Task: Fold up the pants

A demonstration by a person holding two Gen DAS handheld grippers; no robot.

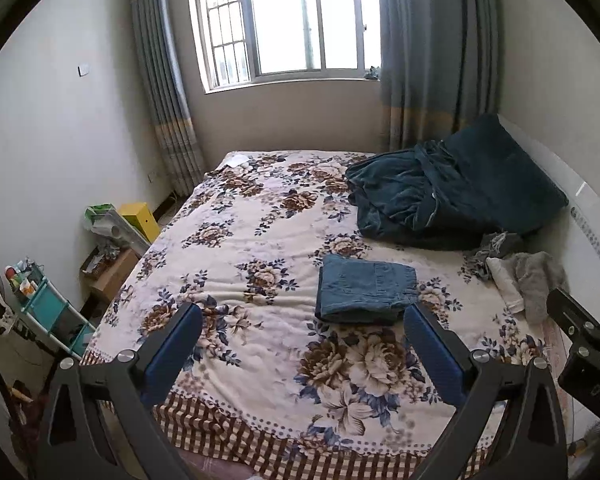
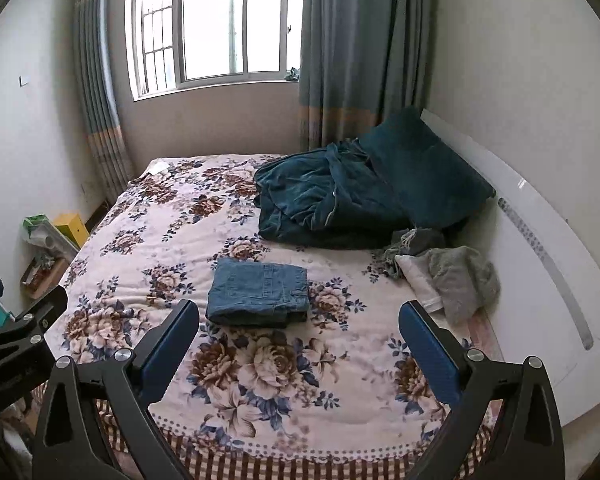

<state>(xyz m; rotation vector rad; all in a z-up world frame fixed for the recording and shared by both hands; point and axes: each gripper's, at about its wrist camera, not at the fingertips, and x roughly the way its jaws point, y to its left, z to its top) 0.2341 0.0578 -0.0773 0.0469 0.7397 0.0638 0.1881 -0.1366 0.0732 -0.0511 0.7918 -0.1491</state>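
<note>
Blue denim pants point(image 1: 366, 288) point(image 2: 260, 292) lie folded into a compact rectangle on the floral bedspread point(image 1: 260, 248) point(image 2: 172, 240). My left gripper point(image 1: 302, 316) hangs open above the near part of the bed, short of the pants, nothing between its blue pads. My right gripper point(image 2: 298, 314) is also open and empty, held back from the pants, which lie just beyond its left finger. Part of the right gripper shows at the right edge of the left wrist view, and part of the left gripper at the left edge of the right wrist view.
A dark teal blanket and pillow point(image 1: 452, 192) point(image 2: 360, 192) are heaped at the bed's far right. Grey and white clothes point(image 1: 528, 280) point(image 2: 452, 280) lie by the white headboard point(image 2: 540, 240). Boxes and a teal shelf point(image 1: 48, 312) stand left of the bed. A curtained window point(image 1: 284, 20) is behind.
</note>
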